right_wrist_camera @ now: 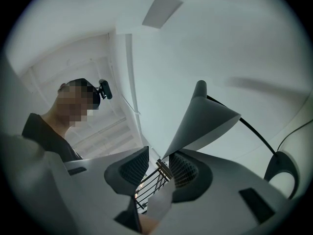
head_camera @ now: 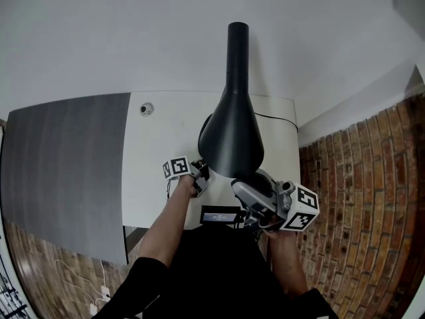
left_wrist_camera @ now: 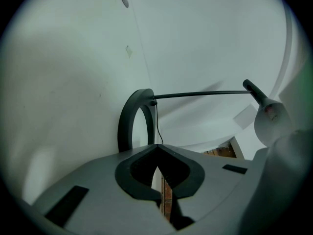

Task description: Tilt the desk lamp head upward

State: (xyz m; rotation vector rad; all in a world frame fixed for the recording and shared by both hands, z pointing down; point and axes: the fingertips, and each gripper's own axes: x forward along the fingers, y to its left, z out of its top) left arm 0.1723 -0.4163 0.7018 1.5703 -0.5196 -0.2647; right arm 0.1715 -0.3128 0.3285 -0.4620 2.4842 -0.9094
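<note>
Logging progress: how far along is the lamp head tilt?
Done: both grippers are up at the desk lamp head. In hand: the right gripper has its jaws apart with the head's rim at their mouth, not clamped. The left gripper sits beside the head, jaws together and empty. Left: close on the rim and tilt the head upward.

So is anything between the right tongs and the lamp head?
No, nothing. The right gripper view shows the open right tongs just under the rim of the lamp head, with only bare air between them.
</note>
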